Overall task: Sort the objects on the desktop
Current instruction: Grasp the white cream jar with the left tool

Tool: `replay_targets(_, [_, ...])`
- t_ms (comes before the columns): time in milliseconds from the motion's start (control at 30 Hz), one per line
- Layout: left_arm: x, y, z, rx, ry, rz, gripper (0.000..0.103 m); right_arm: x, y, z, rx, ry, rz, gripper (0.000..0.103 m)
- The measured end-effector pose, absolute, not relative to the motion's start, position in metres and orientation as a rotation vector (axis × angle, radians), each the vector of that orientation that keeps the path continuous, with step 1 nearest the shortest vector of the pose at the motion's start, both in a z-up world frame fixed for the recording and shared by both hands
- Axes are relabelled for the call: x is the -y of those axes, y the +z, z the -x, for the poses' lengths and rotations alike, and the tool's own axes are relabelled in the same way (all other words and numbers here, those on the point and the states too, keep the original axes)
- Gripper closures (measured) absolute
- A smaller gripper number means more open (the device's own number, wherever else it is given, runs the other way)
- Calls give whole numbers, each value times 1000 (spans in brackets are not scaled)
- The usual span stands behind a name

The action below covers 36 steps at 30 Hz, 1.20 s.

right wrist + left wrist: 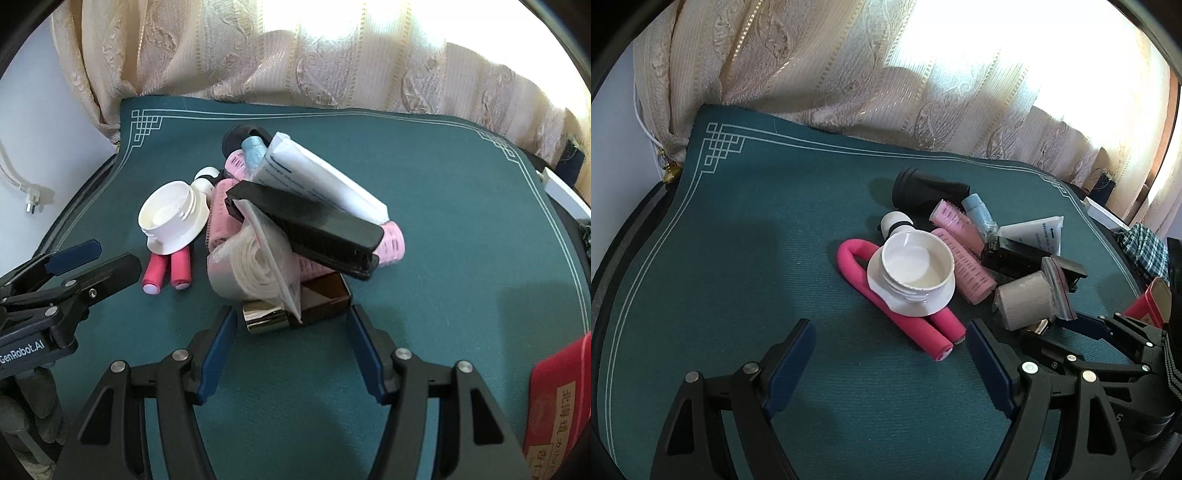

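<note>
A pile lies on the green mat (738,258): a white ribbed lid (916,273) on a bent pink foam curler (894,317), pink hair rollers (964,273), a black clip-like bar (314,229), a white tube (325,177), a bagged white roll (251,273) and a brown box with a gold cap (314,302). My left gripper (890,332) stands open, and the curler's two ends lie just inside its right finger without touching. My right gripper (292,314) is open with its tips on either side of the brown box, and small gaps show at both pads.
A black cylinder (923,188) and a light blue bottle (979,214) lie at the pile's far side. A red box (557,398) sits at the near right edge, with plaid cloth (1145,251) beyond it. Curtains hang behind the table. A plug (33,203) dangles at the left.
</note>
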State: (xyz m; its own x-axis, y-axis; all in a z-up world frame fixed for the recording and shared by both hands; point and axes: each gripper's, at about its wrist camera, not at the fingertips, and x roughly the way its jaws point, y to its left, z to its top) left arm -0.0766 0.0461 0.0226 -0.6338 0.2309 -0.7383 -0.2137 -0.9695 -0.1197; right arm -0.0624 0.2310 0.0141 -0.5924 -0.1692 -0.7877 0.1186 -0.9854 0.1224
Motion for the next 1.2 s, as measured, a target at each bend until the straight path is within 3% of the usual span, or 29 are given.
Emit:
replay_targets(300, [-56, 23, 87, -21, 2657, 1220, 18, -242, 15, 57, 187, -2687, -1301, 59])
replay_targets(500, [-69, 24, 107, -109, 2685, 1220, 18, -235, 16, 55, 153, -2677, -1300, 71])
replay_targets(933, [-81, 10, 139, -144, 2700, 1250, 19, -239, 17, 53, 183, -2654, -1300, 74])
replay_targets(1000, [-82, 10, 138, -132, 2680, 1233, 40, -239, 17, 53, 185, -2653, -1300, 74])
replay_targets(1200, [-77, 16, 127, -145, 2698, 1199, 40, -237, 18, 51, 191, -2645, -1293, 78])
